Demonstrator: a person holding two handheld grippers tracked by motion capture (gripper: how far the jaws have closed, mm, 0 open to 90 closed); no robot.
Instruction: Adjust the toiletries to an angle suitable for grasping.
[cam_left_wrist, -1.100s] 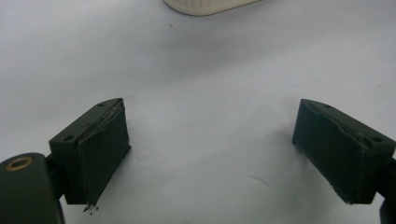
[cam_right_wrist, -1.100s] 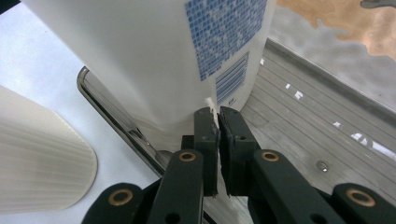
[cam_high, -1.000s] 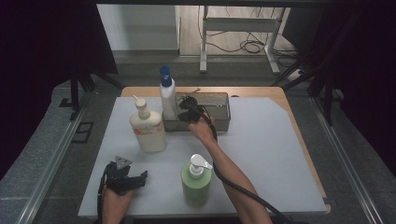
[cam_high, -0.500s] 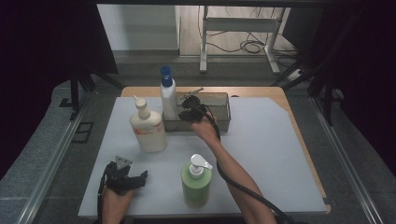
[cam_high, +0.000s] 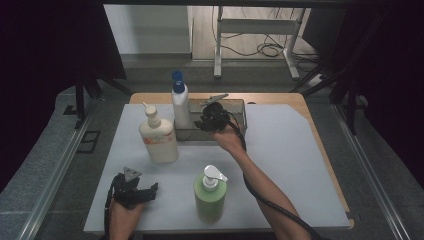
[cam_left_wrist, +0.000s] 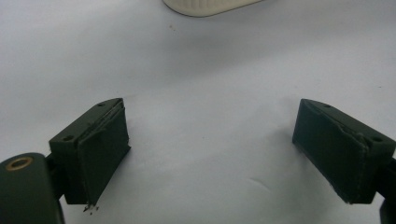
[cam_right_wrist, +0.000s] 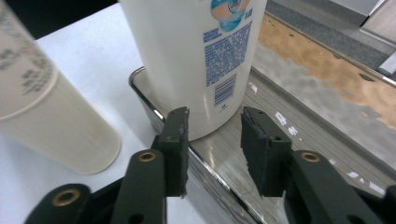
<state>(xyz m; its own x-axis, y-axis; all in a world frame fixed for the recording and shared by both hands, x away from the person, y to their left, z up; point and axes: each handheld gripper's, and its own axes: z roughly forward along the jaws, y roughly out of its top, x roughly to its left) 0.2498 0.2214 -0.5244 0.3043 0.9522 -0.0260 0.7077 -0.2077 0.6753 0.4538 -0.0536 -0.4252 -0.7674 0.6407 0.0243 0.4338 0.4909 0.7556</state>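
Just beyond parted jaws, white bottle (cam_right_wrist: 196, 56)

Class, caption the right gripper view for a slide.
Open tongs before a white bottle standing in a metal tray.

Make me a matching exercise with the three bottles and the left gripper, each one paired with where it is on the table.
Things:
1. blue-capped bottle
2. cream pump bottle
3. green pump bottle
4. left gripper

Places:
A. near edge of the mat, beside the person's right forearm
B. near left corner of the mat, jaws wide open with nothing between them
C. standing in the left end of the metal tray
D. on the mat just left of the tray, in front of it

Pairs: 1-C, 2-D, 3-A, 4-B
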